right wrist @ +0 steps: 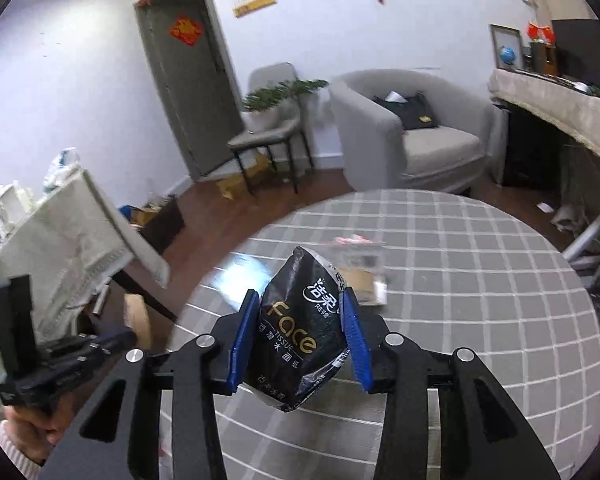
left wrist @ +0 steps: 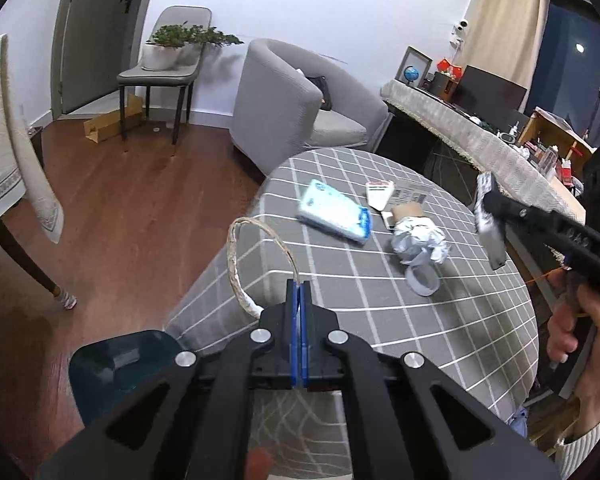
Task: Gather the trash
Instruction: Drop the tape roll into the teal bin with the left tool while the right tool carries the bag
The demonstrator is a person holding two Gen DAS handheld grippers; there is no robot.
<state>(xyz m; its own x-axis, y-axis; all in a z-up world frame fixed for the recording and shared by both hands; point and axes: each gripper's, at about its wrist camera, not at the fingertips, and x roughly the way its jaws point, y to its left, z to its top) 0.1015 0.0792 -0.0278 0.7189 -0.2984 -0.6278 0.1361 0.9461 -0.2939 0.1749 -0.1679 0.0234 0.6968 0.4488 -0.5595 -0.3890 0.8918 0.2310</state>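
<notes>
Gripping black tissue pack, right tongs.

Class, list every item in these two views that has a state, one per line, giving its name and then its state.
left gripper: shut on the loop handle
loop handle: pinched, held up at the table edge
right gripper: shut on the black tissue pack
black tissue pack: lifted above the table, squeezed
blue tissue pack: lying flat
crumpled paper: balled up, on the tablecloth
tape roll: lying flat
door: closed

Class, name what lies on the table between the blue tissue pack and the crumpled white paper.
Nothing: in the left wrist view, only bare checked cloth separates the blue pack from the crumpled paper.
</notes>
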